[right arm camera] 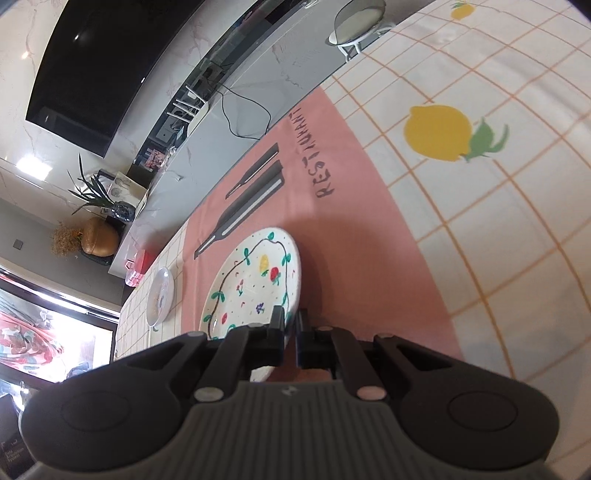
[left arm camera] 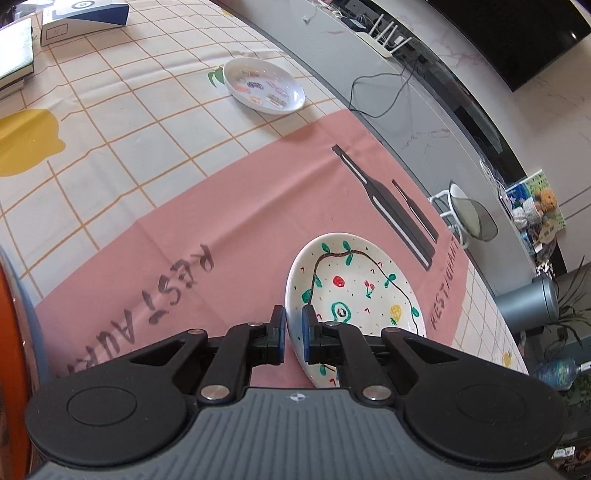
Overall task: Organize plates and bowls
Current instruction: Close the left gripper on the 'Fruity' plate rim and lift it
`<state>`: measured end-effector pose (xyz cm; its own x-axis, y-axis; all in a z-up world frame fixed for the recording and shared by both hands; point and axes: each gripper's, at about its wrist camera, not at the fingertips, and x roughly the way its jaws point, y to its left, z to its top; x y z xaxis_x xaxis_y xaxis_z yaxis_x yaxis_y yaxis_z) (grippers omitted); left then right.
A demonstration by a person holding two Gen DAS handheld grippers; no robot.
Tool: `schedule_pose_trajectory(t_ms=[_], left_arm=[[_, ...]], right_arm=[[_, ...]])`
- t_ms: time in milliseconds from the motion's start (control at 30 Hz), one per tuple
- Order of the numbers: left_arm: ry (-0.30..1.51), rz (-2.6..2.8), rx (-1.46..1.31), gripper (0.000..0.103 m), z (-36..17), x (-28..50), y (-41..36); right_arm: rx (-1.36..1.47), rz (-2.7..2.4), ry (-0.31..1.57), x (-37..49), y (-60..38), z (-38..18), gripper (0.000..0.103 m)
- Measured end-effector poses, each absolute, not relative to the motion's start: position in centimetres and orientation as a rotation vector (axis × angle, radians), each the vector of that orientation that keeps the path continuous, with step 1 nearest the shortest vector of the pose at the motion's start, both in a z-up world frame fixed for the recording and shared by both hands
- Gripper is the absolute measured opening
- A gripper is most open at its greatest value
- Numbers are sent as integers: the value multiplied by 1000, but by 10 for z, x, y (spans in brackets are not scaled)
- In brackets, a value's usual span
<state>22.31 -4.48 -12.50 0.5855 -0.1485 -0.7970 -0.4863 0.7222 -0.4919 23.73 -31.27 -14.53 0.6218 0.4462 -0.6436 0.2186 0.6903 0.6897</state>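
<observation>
Now | left hand-held gripper (left arm camera: pixel 293 334) and right hand-held gripper (right arm camera: pixel 291 334) each clamp painted plate (left arm camera: pixel 354 291) | mat (left arm camera: pixel 221 206): "RESTAURANT"

Pink placemat (left arm camera: pixel 229 206), lemon-print checked tablecloth (right arm camera: pixel 498 206), books (left arm camera: pixel 14 59), white box (left arm camera: pixel 81 18)

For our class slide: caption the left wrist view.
Left gripper pinches the painted plate's rim over the pink mat.
</observation>
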Motion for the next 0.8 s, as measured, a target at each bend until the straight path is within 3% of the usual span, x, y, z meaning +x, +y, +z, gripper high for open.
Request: schedule_pose_trajectory(t_ms=[433,567,600,633,700,800], left_arm=[[1028,40,-652,9,-128,189,-72],[984,4,-595,12,-127,190,-69],[974,0,-583,18,-127,192,-68],[962,-1,-574,22,-127,193,-67],[950,1,-554,28,-129,196,-66],[921,-8,-565,29,-133,198,-65]], right_arm=[[909,46,897,163,-352,-153,3],[868,47,861,159,-354,-148,12],[858,49,851,158,-355,-147,17],[855,51,843,161,-358,-147,29],[866,57,831,164,-364,-148,31],[896,68,834,173,-371,-152,31]])
